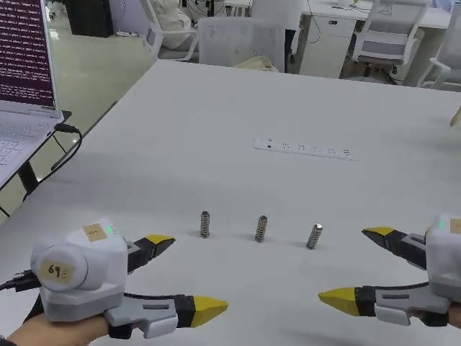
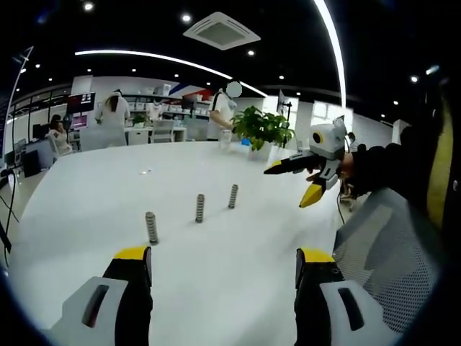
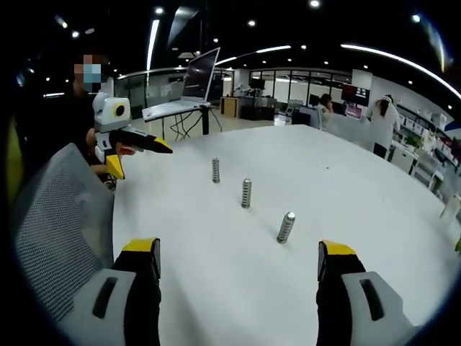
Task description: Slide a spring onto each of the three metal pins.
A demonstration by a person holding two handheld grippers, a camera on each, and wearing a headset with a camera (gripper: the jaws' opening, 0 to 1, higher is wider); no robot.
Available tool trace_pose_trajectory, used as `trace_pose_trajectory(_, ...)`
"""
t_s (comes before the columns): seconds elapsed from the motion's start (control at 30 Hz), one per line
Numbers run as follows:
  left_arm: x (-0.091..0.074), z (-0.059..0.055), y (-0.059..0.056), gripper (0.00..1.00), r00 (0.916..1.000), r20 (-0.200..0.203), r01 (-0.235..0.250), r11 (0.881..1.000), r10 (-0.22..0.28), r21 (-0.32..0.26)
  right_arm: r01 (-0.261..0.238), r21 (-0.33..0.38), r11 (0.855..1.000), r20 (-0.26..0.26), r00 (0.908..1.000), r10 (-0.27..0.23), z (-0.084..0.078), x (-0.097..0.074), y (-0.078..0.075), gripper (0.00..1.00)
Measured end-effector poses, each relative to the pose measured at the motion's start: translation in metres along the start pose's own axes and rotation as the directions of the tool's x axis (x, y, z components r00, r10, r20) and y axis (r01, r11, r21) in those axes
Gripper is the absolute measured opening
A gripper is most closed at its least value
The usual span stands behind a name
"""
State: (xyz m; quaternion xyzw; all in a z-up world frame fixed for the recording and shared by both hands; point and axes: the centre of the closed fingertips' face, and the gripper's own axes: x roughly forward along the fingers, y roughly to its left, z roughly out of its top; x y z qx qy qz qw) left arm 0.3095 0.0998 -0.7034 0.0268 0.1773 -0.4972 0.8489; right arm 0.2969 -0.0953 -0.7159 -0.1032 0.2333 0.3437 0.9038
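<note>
Springs: three, upright in a row, namely left spring (image 1: 205,224), middle spring (image 1: 261,228) and right spring (image 1: 314,237); a metal cap tops each, so pins (image 3: 289,215) also number three. Grippers: two, the left gripper (image 1: 194,272) and the right gripper (image 1: 346,264), with two yellow-tipped jaws apiece, four tips in all. Singles: one power strip (image 1: 305,149), one laptop (image 1: 21,86), one table (image 1: 216,130), one potted plant (image 2: 261,128).
</note>
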Motion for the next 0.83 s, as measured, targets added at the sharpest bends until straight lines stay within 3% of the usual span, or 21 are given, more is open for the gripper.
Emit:
trace_pose_trajectory(0.07,0.000,-0.002,0.001,0.79,1.0000,-0.002,-0.003,1.000,0.003,-0.008,0.001,0.025,1.000,0.018,0.9998,-0.001,-0.005,0.001,0.000,0.89)
trace_pose_trajectory(0.27,0.002,-0.006,0.003,0.79,1.0000,-0.004,-0.006,1.000,0.006,-0.020,0.001,0.055,0.998,0.006,1.0000,-0.002,-0.015,0.006,0.004,0.90)
trace_pose_trajectory(0.83,0.001,-0.006,0.012,0.79,0.9989,0.006,-0.045,0.999,0.045,-0.026,0.013,0.062,0.998,0.007,0.9999,-0.014,-0.013,0.003,0.004,0.91)
